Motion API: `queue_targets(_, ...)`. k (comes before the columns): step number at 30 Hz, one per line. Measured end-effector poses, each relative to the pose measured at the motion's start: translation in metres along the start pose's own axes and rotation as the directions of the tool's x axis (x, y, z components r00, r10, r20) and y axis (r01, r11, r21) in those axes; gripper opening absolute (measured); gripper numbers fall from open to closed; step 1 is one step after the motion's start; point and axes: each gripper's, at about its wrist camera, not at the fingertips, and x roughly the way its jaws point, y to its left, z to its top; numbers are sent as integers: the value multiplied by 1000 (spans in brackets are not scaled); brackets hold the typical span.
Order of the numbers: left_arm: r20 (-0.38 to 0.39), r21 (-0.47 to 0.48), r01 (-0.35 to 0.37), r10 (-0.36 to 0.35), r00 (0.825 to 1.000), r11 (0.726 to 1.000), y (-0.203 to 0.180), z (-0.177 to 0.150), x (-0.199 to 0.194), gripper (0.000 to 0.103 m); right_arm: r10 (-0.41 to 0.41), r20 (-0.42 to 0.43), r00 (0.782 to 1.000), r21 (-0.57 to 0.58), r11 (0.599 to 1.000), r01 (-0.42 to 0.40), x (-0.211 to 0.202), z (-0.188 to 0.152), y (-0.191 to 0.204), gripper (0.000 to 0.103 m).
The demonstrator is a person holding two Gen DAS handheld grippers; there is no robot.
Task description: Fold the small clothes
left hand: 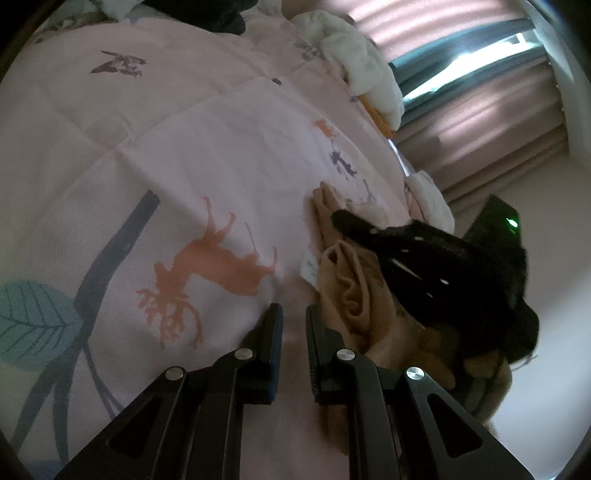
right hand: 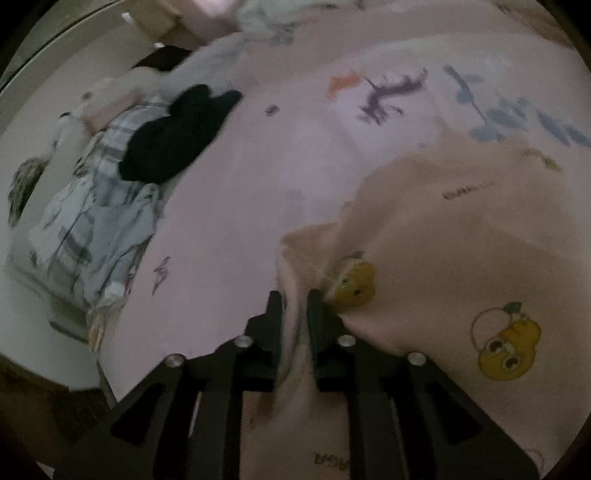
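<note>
A small peach garment with yellow cartoon prints [right hand: 461, 236] lies on the pink bedspread [right hand: 240, 206]. My right gripper [right hand: 294, 301] is shut on a bunched edge of this garment. In the left wrist view the same garment [left hand: 354, 291] hangs bunched at the right, with the right gripper [left hand: 373, 230] as a black shape gripping it. My left gripper [left hand: 294, 315] hovers just left of the garment above the bedspread [left hand: 184, 147], its jaws a narrow gap apart with nothing visibly between them.
A black garment [right hand: 173, 136] and a pale plaid pile [right hand: 92, 221] lie at the bed's left side. White fluffy items [left hand: 365, 62] sit along the bed's far edge, by the curtains [left hand: 480, 110]. A dark garment [left hand: 207, 14] lies at the far end.
</note>
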Motion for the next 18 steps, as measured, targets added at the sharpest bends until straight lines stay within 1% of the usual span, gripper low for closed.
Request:
queue_targets(1, -1, -8, 5, -5, 1000, 1000, 1, 0, 0, 13, 38, -7, 999, 12, 999, -38, -3, 1, 0, 35)
queue_targets(2, -3, -17, 12, -12, 1000, 1000, 2, 0, 0, 13, 122, -22, 992, 50, 991, -120, -10, 0, -2, 45)
queue_targets(3, -4, -24, 17, -17, 1000, 1000, 2, 0, 0, 13, 175, -32, 984, 77, 982, -172, -14, -1, -2, 54)
queue_targets(4, -5, -32, 23, -24, 1000, 999, 4, 1, 0, 13, 217, -41, 975, 93, 973, -212, -20, -5, -2, 56)
queue_targets(5, -6, -46, 34, -34, 999, 998, 5, 1, 0, 13, 226, -47, 973, 73, 972, -222, -28, -12, -1, 56)
queue_targets(7, -12, -70, 51, -52, 999, 996, 8, 2, 0, 13, 189, -65, 980, 14, 982, -188, -32, -28, 5, 56)
queue_targets(8, -15, -81, 59, -61, 998, 995, 9, 3, 0, 13, 190, -69, 979, -10, 982, -191, -36, -39, 6, 56)
queue_targets(10, -19, -107, 80, -82, 996, 991, 12, 5, 0, 13, 228, -60, 972, -6, 973, -229, -44, -59, 4, 56)
queue_targets(12, -12, -116, 85, -87, 996, 990, 13, 5, -1, 13, 264, -59, 963, 2, 964, -265, -50, -68, 3, 56)
queue_targets(14, 4, -101, 73, -73, 997, 992, 10, 5, -2, 13, 279, -77, 957, 4, 960, -280, -52, -78, 4, 56)
queue_targets(16, 15, -59, 47, -46, 999, 997, 4, 3, -1, 13, 263, -79, 962, -17, 964, -265, -53, -83, 4, 56)
queue_targets(18, 31, -14, 18, -18, 999, 1000, -2, 0, -1, 13, 257, -89, 962, -5, 966, -258, -56, -84, 1, 56)
